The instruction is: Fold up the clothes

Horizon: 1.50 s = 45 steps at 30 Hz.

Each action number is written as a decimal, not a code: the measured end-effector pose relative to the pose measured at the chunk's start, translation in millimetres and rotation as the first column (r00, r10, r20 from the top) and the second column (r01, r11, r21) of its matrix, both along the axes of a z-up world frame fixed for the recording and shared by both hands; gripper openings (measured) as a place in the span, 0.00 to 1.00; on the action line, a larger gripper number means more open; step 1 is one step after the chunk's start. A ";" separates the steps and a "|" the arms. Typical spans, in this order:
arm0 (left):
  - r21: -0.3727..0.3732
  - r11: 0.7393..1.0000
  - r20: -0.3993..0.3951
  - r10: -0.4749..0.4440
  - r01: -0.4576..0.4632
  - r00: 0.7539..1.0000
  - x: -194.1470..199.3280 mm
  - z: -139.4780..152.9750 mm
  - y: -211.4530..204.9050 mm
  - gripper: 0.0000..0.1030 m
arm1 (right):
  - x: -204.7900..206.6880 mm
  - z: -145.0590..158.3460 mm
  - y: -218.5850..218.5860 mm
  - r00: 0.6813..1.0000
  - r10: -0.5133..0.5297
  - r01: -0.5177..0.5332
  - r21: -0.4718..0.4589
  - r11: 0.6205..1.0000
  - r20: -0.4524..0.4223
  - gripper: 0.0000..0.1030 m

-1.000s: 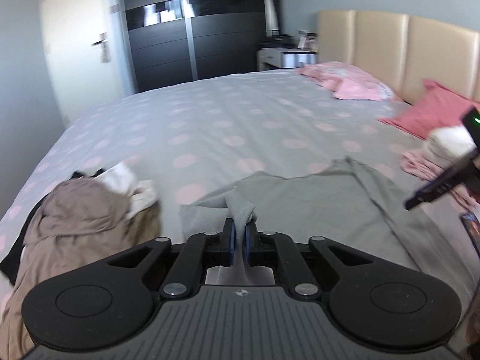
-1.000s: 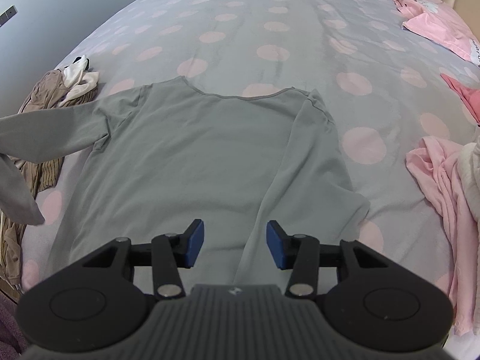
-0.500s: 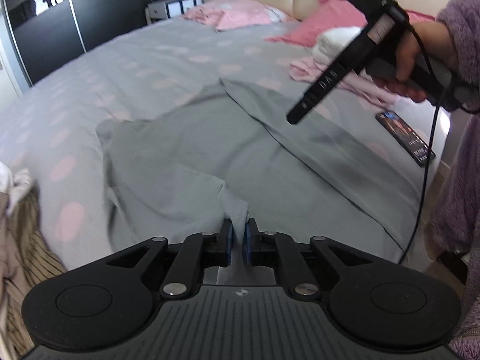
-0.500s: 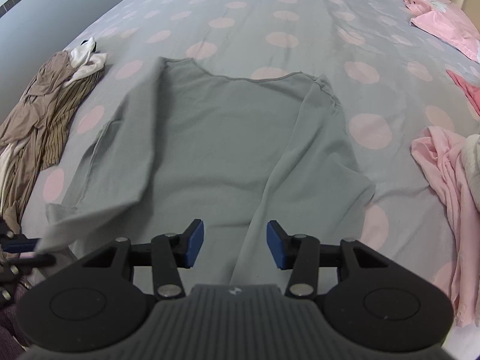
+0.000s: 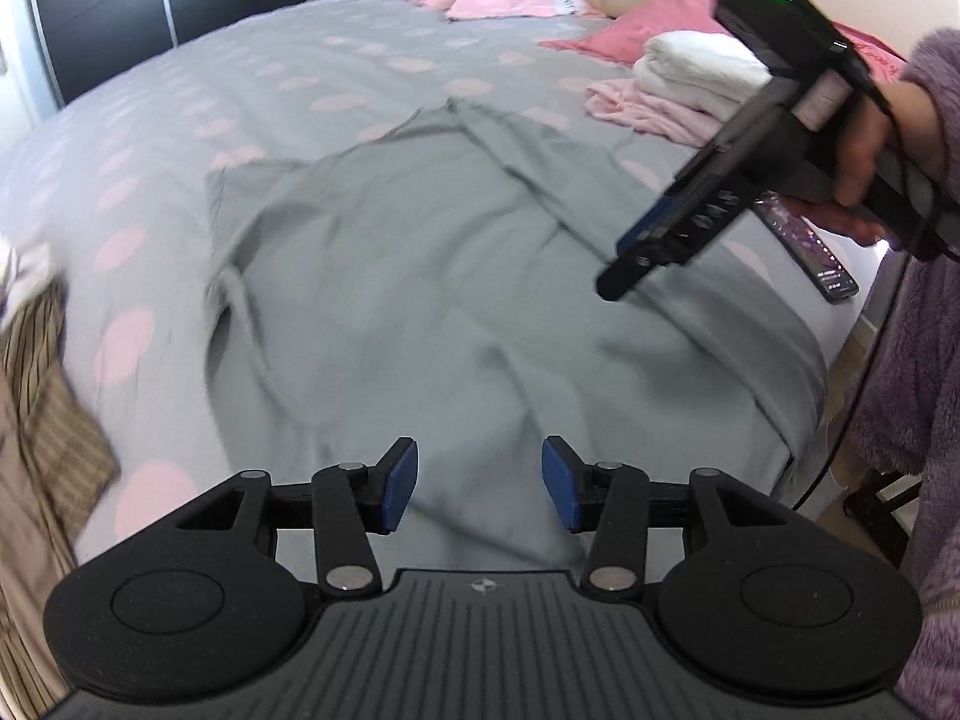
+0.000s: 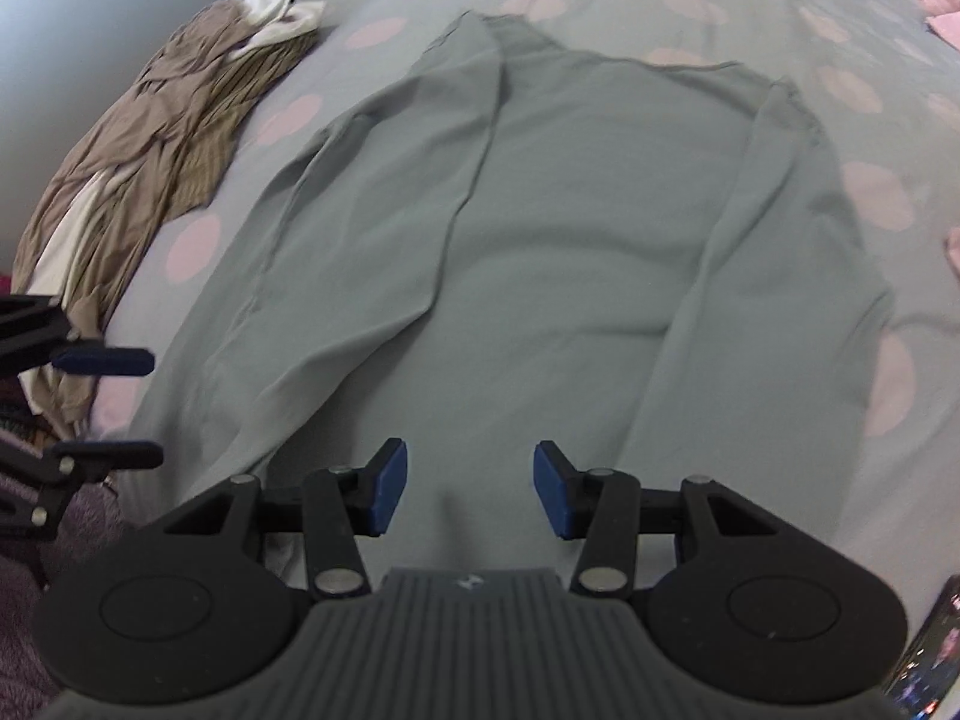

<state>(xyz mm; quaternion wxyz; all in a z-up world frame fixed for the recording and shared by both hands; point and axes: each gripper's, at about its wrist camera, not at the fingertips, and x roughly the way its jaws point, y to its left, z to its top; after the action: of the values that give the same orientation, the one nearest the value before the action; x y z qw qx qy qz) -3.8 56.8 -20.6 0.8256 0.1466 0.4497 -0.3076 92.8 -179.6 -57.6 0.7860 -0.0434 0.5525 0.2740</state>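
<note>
Your grey long-sleeved top (image 6: pixel 576 228) lay flat on the spotted bed (image 5: pixel 300 72), both sleeves folded inward over the body. Your left gripper (image 5: pixel 479 489) and right gripper (image 6: pixel 470 489) hovered with jaws apart, empty, at its hem. Likely next: folding hem toward neckline.

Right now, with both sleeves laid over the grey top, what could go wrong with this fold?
Two risks. The left sleeve lies creased and slanted across the grey top, so folding on may set wrinkles. The phone sits beside the hem at the bed edge; with the left gripper and right gripper open, dragging cloth could push it off.
</note>
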 end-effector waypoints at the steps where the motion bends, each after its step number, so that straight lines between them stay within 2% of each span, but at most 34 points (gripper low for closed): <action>1: -0.001 1.000 -0.011 -0.002 0.002 1.000 -2.9 -1.6 2.0 0.44 | -4.1 -2.0 2.1 1.000 0.013 -0.013 0.005 1.000 -0.007 0.49; 6: -0.010 0.997 -0.048 -0.081 0.080 0.996 -24.6 -8.9 -2.7 0.46 | -22.4 -11.6 10.4 0.999 0.045 -0.045 -0.014 0.999 -0.010 0.49; 11: 0.046 0.983 -0.081 -0.176 0.180 0.981 -43.6 -25.9 -23.5 0.49 | -29.0 -14.1 8.7 1.000 0.024 -0.024 -0.015 1.000 -0.014 0.50; 12: 0.074 0.980 -0.094 -0.178 0.185 0.980 -44.8 -31.9 -27.4 0.45 | -30.4 -14.6 8.4 1.000 0.020 -0.020 -0.015 1.000 -0.014 0.50; 13: 0.101 0.977 -0.106 -0.176 0.186 0.979 -45.8 -37.7 -30.6 0.32 | -31.3 -14.8 7.9 1.000 0.017 -0.017 -0.015 1.000 -0.014 0.51; 15: 0.137 0.973 -0.114 -0.173 0.187 0.978 -46.9 -43.8 -33.7 0.16 | -32.9 -12.9 5.8 1.000 0.014 -0.015 -0.012 1.000 -0.008 0.53; 18: 0.106 0.974 -0.105 -0.191 0.202 0.976 -50.4 -35.7 -34.5 0.04 | -35.0 -9.9 1.9 1.000 0.010 -0.010 -0.008 1.000 0.004 0.53; 22: 0.000 0.975 -0.073 -0.221 0.222 0.972 -55.1 -6.6 -39.2 0.02 | -36.2 -6.0 -4.0 1.000 0.003 -0.003 -0.004 1.000 0.017 0.53; 27: -0.139 0.964 -0.087 -0.240 0.226 0.967 -60.3 7.8 -55.8 0.03 | -36.4 0.4 -13.7 0.999 -0.016 0.016 0.011 1.000 0.034 0.53; 30: -0.160 0.966 -0.112 -0.224 0.205 0.968 -62.0 -1.3 -67.2 0.03 | -39.2 2.1 -18.6 0.999 -0.020 0.019 0.020 1.000 0.041 0.53; 32: -0.141 0.971 -0.110 -0.206 0.190 0.972 -63.7 -7.6 -69.8 0.06 | -41.4 3.0 -21.9 0.999 -0.020 0.019 0.025 0.999 0.045 0.53; 36: -0.090 0.985 -0.061 -0.155 0.149 0.986 -66.5 -7.3 -63.6 0.37 | -44.7 2.8 -28.7 0.999 -0.027 0.025 0.031 0.999 0.046 0.54; 37: -0.084 0.988 -0.050 -0.137 0.132 0.989 -66.1 -6.4 -61.0 0.41 | -45.2 2.0 -30.3 0.999 -0.031 0.030 0.032 0.999 0.042 0.54; 39: -0.070 0.993 -0.037 -0.094 0.092 0.995 -64.0 -5.0 -55.3 0.41 | -47.0 0.9 -32.7 0.998 -0.040 0.038 0.037 0.999 0.038 0.54; 43: 0.029 0.999 0.027 0.025 -0.026 0.999 -61.1 -7.3 -45.3 0.41 | -51.8 0.2 -34.6 0.999 -0.041 0.039 0.055 0.998 0.036 0.54; 45: 0.088 0.993 0.015 0.073 -0.074 0.997 -60.3 -14.3 -42.2 0.43 | -54.2 0.1 -33.3 0.999 -0.034 0.032 0.057 0.998 0.040 0.54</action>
<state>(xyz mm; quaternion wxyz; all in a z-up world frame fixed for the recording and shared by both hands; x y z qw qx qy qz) -64.1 14.6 -34.8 0.8316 0.1680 0.4632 -0.2561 38.7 -212.9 -57.5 0.8025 -0.0175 0.5290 0.2756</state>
